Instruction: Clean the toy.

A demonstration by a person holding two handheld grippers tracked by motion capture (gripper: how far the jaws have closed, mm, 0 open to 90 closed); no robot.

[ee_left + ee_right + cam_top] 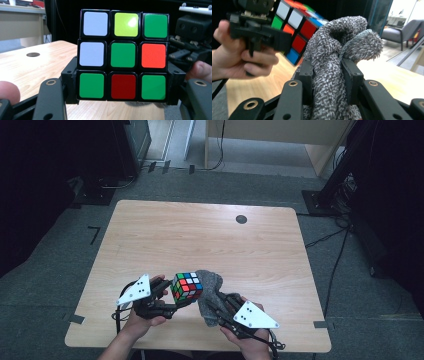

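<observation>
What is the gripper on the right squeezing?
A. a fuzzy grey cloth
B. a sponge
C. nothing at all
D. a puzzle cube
A. The right gripper has its two black jaws pressed on a fuzzy grey cloth bunched up between them, while the colourful puzzle cube sits in the left gripper instead.

Over the near edge of the table (200, 230), the cube (187, 287) is sitting between the left claw (167, 296) on its left and the cloth (210, 292) touching its right side, the right claw (216, 307) gripping that cloth from the near side.
</observation>
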